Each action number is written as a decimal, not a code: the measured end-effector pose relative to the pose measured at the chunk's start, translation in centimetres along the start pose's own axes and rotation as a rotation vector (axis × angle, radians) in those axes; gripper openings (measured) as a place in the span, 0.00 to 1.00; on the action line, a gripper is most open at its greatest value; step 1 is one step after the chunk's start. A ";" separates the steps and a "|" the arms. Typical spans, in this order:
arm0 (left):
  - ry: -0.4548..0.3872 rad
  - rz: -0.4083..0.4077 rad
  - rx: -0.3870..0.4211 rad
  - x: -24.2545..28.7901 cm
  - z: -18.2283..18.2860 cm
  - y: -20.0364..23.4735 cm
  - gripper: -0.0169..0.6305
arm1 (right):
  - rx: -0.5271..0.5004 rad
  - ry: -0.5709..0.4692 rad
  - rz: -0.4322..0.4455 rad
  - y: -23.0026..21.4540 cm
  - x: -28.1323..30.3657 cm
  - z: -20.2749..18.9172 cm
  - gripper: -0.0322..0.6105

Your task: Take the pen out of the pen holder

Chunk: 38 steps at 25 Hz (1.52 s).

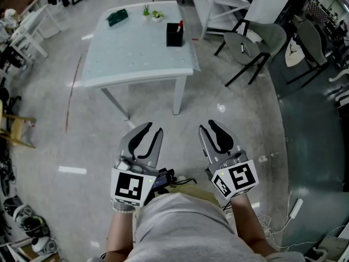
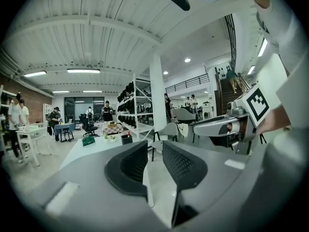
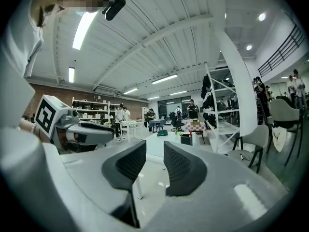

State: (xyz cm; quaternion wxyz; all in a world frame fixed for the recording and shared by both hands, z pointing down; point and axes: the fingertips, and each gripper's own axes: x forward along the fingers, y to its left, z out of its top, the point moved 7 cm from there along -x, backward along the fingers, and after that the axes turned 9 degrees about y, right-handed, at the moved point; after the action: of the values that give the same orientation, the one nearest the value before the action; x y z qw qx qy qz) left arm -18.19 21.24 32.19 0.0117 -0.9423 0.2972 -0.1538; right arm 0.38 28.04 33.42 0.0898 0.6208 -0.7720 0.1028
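You stand on the pale floor [image 1: 98, 146], your grey shirt [image 1: 180, 228] at the bottom of the head view, holding both tools out in front of you. The left hand-held gripper [image 1: 153, 128] and the right hand-held gripper [image 1: 208, 125] are side by side and apart, each with its jaws spread and nothing between them (through each gap, only floor and worktop show). Beyond them, well apart from both, stands a white worktop [image 1: 136, 53]. Near its far right corner the black pen holder [image 1: 174, 37] sits upright, the red-topped pen [image 1: 180, 24] standing in it with its top above the rim. Farther back on the worktop lie a dark green object [image 1: 116, 17] at the left and two small potted plants [image 1: 151, 13] beside it; grey chairs [image 1: 256, 40] stand off to the worktop's right
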 end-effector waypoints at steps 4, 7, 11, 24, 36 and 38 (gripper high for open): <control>0.005 0.012 0.011 0.4 0.3 -0.7 0.17 | 0.007 0.000 0.003 -0.9 -0.5 -0.4 0.22; 0.007 0.024 0.016 0.6 0.6 -1.0 0.17 | 0.011 0.001 0.009 -1.5 -0.7 -0.6 0.22; 0.014 0.038 0.009 0.8 0.8 -1.3 0.17 | 0.018 -0.001 0.019 -2.2 -0.8 -0.8 0.22; 0.003 0.024 0.012 2.2 1.4 -3.9 0.17 | 0.040 -0.011 0.004 -3.8 -3.2 -1.9 0.22; -0.002 0.067 0.016 1.7 0.9 -4.0 0.18 | 0.038 -0.003 0.012 -4.0 -3.7 -2.8 0.22; -0.007 0.066 0.020 1.9 0.9 -3.8 0.18 | 0.036 -0.006 0.008 -4.0 -3.6 -2.7 0.22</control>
State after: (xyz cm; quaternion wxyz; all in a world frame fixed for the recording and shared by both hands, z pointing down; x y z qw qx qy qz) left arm -14.33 23.25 32.36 0.0270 -0.9323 0.3266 -0.1529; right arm 5.02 31.29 35.29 0.0759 0.6196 -0.7727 0.1152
